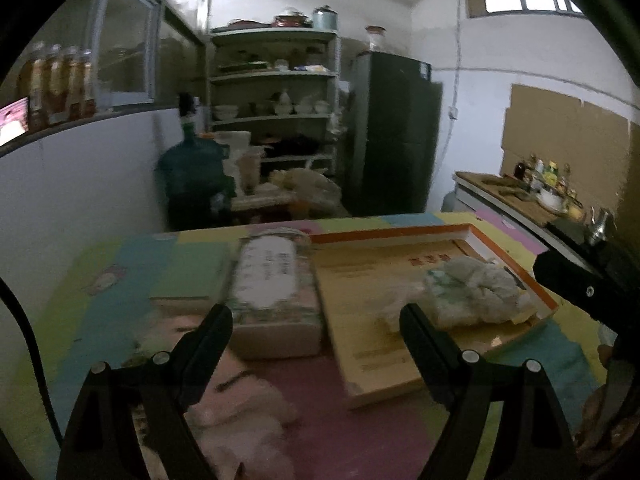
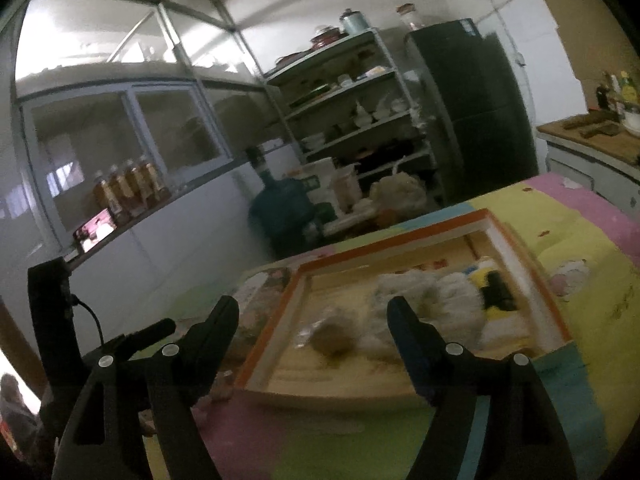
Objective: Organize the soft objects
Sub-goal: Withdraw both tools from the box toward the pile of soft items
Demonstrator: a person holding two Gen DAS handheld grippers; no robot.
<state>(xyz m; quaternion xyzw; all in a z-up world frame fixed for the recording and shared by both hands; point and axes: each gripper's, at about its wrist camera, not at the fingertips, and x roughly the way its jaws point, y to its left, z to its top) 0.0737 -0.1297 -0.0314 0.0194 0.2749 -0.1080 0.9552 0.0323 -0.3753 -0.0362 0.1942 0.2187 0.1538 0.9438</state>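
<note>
Left wrist view: my left fingers [image 1: 316,316] are spread and empty; pink soft cloth [image 1: 240,420] lies on the bench [image 1: 312,384] below them, so I should dip lower before pinching.
Right wrist view: my right fingers [image 2: 312,312] are spread, empty, over the orange-rimmed tray [image 2: 272,320]; the whitish cloths [image 2: 432,300] inside look loosely piled, though blurred.

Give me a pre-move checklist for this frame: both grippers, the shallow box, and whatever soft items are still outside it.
1. Left gripper empty, jaws apart: ok.
2. Right gripper empty, jaws apart: ok.
3. Shallow orange-rimmed cardboard box open and reachable on the pastel patchwork mat: ok.
4. Crumpled white cloths lying inside the box: ok.
5. Pale pink fluffy cloth still on the mat, outside the box, below the left gripper: not ok.
6. Pink-patterned soft tissue pack beside the box, not in it; whether it belongs there: cannot tell.
</note>
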